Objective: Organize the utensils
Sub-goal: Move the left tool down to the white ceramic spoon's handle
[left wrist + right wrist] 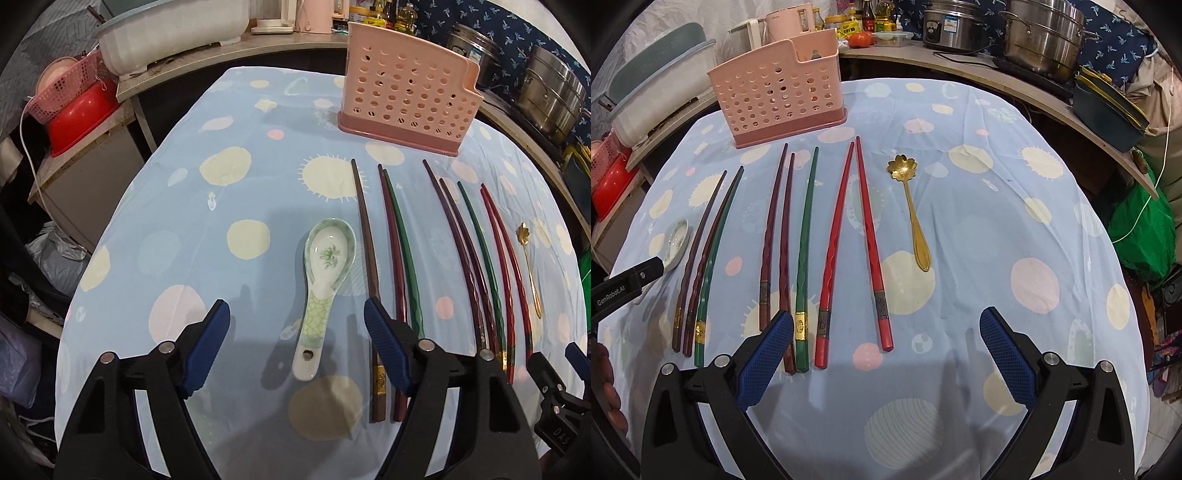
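My left claw [295, 328] hangs spread and empty over the ceramic soup spoon [319, 291], whose handle runs toward me and bowl toward the pink holder [410, 99], while my right claw [884, 349], also spread, sits farther off.

Glossy ceramic spoon [325, 280], lacquered chopsticks [827, 258], matt cotton tablecloth [997, 240].

Left gripper [295, 325]: black plastic arms, blue ribbed pads, silver round pivot pins at the joints. Right gripper [886, 332]: same black frame, blue cross-hatched pads, silver pins. White "GenRobot.AI" lettering on the left gripper's black housing, seen from right wrist.
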Action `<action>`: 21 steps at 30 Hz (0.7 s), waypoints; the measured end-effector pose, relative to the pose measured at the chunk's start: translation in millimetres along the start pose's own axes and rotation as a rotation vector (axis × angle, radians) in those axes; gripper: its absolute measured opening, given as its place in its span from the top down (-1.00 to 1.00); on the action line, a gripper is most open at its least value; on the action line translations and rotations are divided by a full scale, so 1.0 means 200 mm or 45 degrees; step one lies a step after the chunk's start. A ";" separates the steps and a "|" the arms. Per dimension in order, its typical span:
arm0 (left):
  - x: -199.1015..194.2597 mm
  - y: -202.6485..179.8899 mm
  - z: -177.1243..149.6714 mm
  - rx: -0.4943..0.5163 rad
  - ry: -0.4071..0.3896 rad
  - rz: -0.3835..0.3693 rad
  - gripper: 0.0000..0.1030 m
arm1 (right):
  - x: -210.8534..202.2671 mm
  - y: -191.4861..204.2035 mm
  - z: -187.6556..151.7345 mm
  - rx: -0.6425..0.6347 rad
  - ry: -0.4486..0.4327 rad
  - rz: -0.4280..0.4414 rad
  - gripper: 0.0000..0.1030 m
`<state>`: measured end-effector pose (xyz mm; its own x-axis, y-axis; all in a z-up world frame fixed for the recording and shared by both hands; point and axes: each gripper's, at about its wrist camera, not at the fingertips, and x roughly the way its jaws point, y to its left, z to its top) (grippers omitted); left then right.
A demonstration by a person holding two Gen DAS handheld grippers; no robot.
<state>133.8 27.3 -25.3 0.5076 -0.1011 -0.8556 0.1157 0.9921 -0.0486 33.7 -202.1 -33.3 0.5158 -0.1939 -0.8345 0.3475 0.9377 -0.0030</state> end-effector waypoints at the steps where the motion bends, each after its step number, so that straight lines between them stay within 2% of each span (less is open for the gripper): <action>1: 0.00 0.01 0.00 -0.004 -0.001 0.000 -0.38 | 0.00 0.00 0.00 0.001 0.002 -0.001 -0.87; 9: 0.02 0.05 0.00 -0.027 0.023 -0.019 -0.36 | 0.01 0.01 0.01 -0.003 0.003 -0.003 -0.87; 16: 0.05 0.04 -0.01 -0.024 0.062 -0.106 0.03 | 0.01 0.01 0.01 -0.002 0.003 -0.004 -0.87; 21: 0.06 0.04 -0.03 -0.036 0.077 -0.148 0.19 | 0.01 0.01 0.01 -0.005 0.004 -0.005 -0.87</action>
<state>136.0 35.0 -38.0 0.4396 -0.2114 -0.8730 0.1458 0.9758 -0.1629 36.8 -201.3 -34.8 0.5118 -0.1969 -0.8362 0.3468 0.9379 -0.0086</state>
